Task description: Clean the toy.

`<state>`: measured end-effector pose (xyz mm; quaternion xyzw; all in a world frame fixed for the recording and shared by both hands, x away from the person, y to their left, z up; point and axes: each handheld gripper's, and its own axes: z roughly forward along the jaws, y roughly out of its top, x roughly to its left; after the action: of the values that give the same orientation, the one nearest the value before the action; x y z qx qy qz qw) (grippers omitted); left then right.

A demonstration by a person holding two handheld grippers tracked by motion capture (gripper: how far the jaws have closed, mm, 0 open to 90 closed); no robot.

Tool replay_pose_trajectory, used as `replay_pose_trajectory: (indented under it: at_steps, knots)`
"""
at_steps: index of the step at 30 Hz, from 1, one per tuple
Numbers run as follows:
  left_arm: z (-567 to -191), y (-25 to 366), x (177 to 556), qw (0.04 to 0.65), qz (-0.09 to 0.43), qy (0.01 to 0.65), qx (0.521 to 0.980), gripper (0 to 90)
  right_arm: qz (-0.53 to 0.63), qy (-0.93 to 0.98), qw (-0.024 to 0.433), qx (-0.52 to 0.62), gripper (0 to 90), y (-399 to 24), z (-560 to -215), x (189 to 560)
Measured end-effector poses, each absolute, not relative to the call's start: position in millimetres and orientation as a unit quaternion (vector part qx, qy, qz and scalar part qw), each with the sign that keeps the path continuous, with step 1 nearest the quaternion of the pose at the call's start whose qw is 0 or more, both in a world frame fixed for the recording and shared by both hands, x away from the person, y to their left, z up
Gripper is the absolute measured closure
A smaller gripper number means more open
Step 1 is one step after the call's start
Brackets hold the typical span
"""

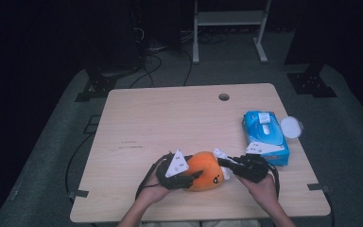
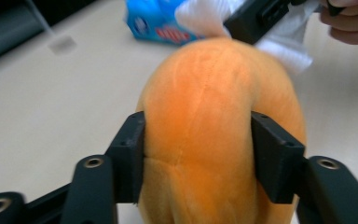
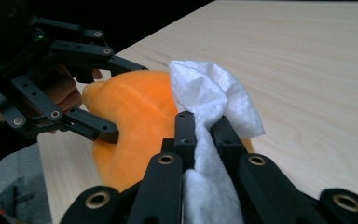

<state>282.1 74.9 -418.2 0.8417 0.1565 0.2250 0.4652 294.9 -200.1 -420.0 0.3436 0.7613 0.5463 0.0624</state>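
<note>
A: Orange plush toy (image 1: 206, 170) sits near the counter (image 1: 170, 113) front edge. Left claw (image 2: 198, 156) pinching its sides; pads dent the fabric.
B: Right claw (image 3: 203, 135)?
A: Pressed together on a white wipe (image 3: 214, 93), resting on top of the plush. Wipes pack (image 1: 264, 135) just beyond.
B: Handling?
A: Soft and light, likely squashes and slides under rubbing. Hold it across the middle, as now.
</note>
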Motion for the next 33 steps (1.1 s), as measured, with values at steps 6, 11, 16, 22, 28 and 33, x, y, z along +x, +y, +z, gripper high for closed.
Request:
replay_pose_trajectory:
  at_steps: [6, 11, 16, 22, 28, 33]
  knots:
    - [-420.8, 74.8, 285.8, 0.478, 0.196, 0.157, 0.842, 33.8, 0.544, 0.77, 0.073, 0.327, 82.5, -191.0, -419.6, 294.7]
    - [-426.0, 78.1, 287.5, 0.485, 0.167, 0.171, 0.841, 30.9, 0.533, 0.772, 0.083, 0.336, 82.5, -191.6, -420.8, 295.5]
    - [-425.9, 73.2, 280.4, 0.481, 0.173, 0.146, 0.847, 32.6, 0.545, 0.78, 0.105, 0.29, 82.5, -174.5, -407.6, 283.8]
    - [-423.6, 89.8, 293.3, 0.494, 0.141, 0.211, 0.831, 24.2, 0.525, 0.783, 0.103, 0.317, 82.6, -188.4, -417.3, 291.4]
    - [-426.2, 78.4, 285.2, 0.491, 0.158, 0.158, 0.842, 35.3, 0.54, 0.782, 0.102, 0.295, 82.6, -175.3, -409.2, 285.8]
    - [-422.3, 76.2, 283.0, 0.496, 0.158, 0.154, 0.84, 27.8, 0.534, 0.787, 0.11, 0.289, 82.7, -171.8, -407.7, 284.9]
